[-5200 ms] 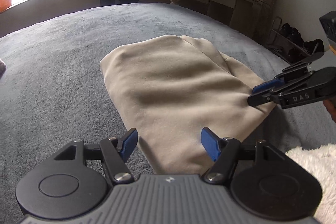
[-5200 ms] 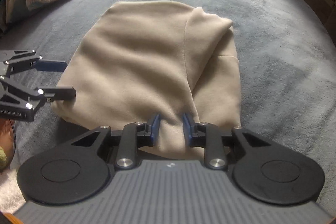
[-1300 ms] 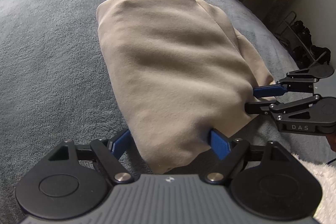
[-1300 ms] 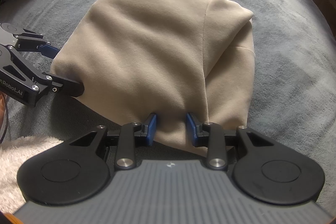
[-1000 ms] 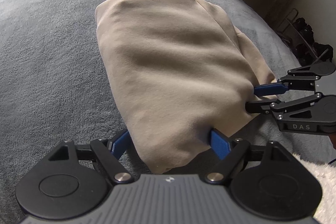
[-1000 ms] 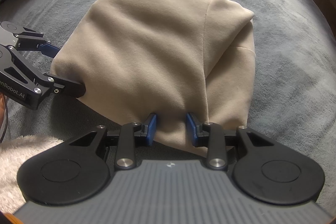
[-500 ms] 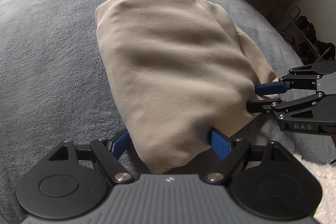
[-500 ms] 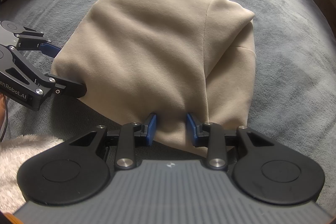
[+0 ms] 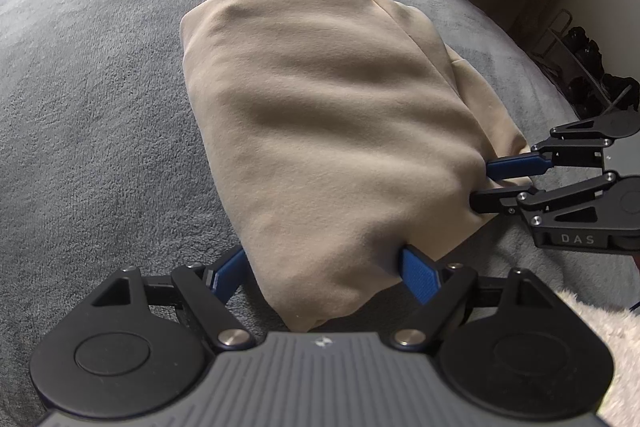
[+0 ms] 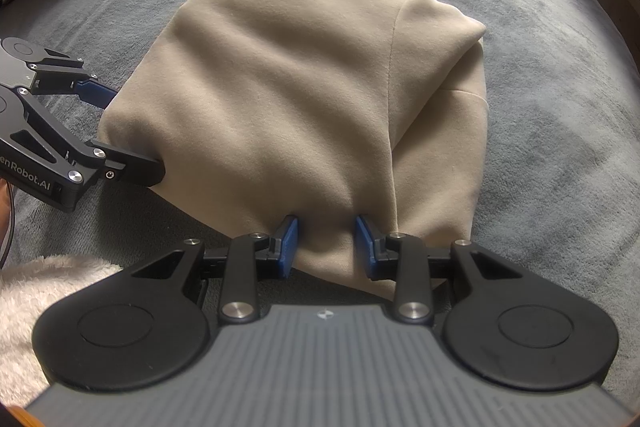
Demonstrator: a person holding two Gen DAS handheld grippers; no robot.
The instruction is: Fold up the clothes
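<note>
A grey blanket (image 9: 100, 107) fills both views, and a beige garment (image 9: 328, 131) lies folded on it, across the middle of each frame with its near corners at the bottom centre.

The left gripper (image 9: 324, 267) straddles the garment's near left corner at the bottom of the left view. Its blue pads are spread wide and sit against the bunched sides of the cloth, so whether they bite or only bracket it I cannot tell. If they only bracket it, a lift would leave that corner behind and the fold would skew.

The right gripper (image 10: 326, 241) sits at the bottom centre of the right view with its jaws much narrower, and a tuck of the hem bulges between the pads. It looks like a pinch, but it may catch only the upper layers. The lower layer, which shows along the right edge of that frame, could then drop away and the stack would open.

A white fluffy cloth (image 10: 36, 291) at the lower left could snag a gripper that swings back.
</note>
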